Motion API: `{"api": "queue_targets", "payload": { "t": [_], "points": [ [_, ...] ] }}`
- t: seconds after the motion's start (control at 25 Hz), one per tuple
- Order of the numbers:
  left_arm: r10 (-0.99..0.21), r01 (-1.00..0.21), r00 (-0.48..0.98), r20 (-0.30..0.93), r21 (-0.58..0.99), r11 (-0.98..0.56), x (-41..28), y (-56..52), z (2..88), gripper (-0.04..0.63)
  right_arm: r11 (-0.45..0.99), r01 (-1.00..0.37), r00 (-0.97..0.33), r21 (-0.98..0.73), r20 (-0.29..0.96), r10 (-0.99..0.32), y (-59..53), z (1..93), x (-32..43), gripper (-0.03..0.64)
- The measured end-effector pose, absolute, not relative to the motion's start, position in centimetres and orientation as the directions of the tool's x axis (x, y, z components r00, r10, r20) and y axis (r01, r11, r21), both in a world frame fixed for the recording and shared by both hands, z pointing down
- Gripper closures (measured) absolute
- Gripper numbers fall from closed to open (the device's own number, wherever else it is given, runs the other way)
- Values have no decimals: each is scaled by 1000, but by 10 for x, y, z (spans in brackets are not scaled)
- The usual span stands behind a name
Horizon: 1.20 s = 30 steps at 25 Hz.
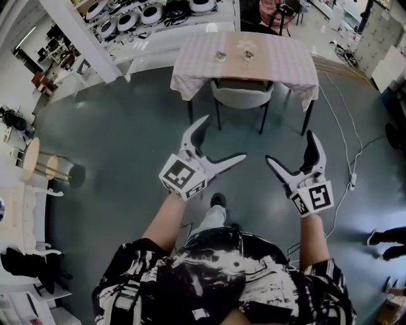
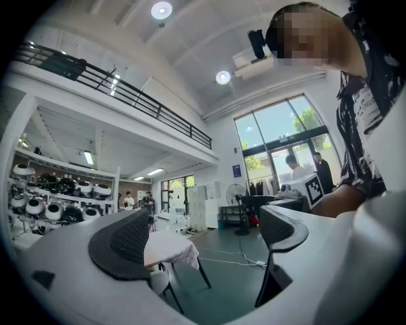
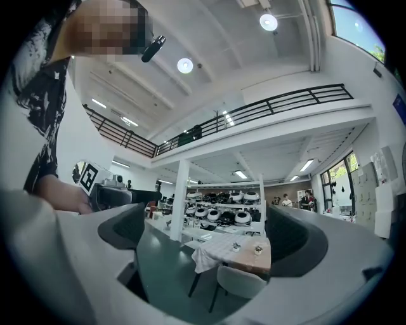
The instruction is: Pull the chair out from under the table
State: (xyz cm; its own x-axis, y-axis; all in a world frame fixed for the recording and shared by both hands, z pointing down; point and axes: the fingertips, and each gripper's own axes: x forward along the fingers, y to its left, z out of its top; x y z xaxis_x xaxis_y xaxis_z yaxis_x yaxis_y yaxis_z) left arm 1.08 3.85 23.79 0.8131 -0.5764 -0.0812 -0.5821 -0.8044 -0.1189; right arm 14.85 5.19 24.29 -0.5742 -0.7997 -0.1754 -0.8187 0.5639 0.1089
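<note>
A grey chair (image 1: 241, 96) is tucked under a small table (image 1: 200, 60) draped in a pale checked cloth, straight ahead of me. Its rounded back (image 3: 241, 282) faces me, and its black legs stand on the grey floor. My left gripper (image 1: 223, 141) hangs open well short of the chair, with nothing between its jaws. My right gripper (image 1: 290, 150) is open too, also empty and apart from the chair. In the left gripper view the table (image 2: 170, 249) and part of the chair (image 2: 158, 279) show between the jaws.
Two small glass pieces (image 1: 221, 56) stand on the tablecloth. White shelves (image 1: 146, 16) with round black-and-white items run behind the table. A white cable (image 1: 347, 152) trails over the floor at right. A small round stool (image 1: 39, 166) stands at left. People stand far off.
</note>
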Motion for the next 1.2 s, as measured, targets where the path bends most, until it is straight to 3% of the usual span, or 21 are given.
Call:
{"api": "queue_targets", "payload": {
  "t": [0.84,1.2],
  "points": [
    [-498,-504,863,-80,-102,-858,-51,-285,244,77,517,-845,-532,139,-120,-838,-263,238,73,41],
    [-473,-476,879,-57,-98,-874,-34,-357,257,77,497,-860,-508,118,-97,-856,-330,256,89,41]
  ]
}}
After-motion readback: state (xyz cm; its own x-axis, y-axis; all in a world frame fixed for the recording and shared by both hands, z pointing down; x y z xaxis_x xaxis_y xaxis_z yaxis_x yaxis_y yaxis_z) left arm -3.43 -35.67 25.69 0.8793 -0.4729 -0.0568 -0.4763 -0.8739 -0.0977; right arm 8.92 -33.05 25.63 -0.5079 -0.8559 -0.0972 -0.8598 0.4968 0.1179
